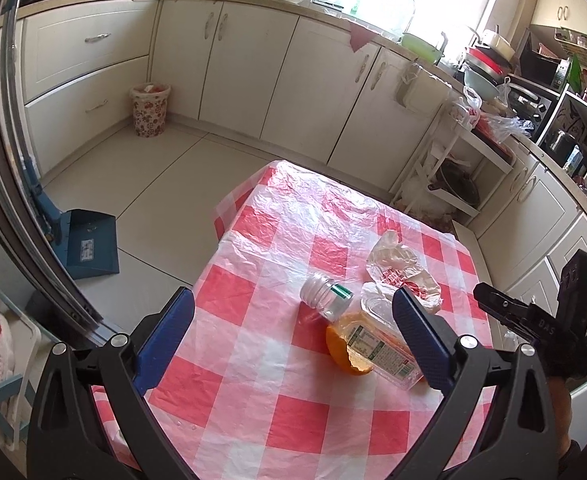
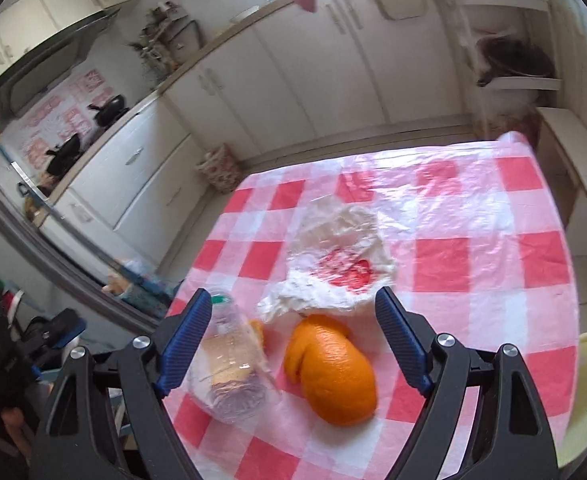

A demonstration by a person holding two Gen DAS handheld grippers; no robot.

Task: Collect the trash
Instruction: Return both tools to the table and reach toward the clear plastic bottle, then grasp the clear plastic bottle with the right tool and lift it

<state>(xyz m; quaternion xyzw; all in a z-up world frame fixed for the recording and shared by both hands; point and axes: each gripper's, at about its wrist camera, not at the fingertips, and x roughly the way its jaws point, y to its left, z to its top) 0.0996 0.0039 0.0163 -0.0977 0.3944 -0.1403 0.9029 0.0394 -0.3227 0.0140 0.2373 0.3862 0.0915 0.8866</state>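
Both grippers, left gripper (image 1: 293,332) and right gripper (image 2: 289,336), spread wide, gripping nothing; left finger (image 1: 421,340) hides part of bottle (image 1: 357,336); right view blurred.

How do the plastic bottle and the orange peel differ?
The plastic bottle is clear with a printed label; the orange peel is opaque orange. The bottle lies on its side, long and narrow; the peel sits as a rounded, curled shell. Both rest close together on the checked tablecloth, ungripped.
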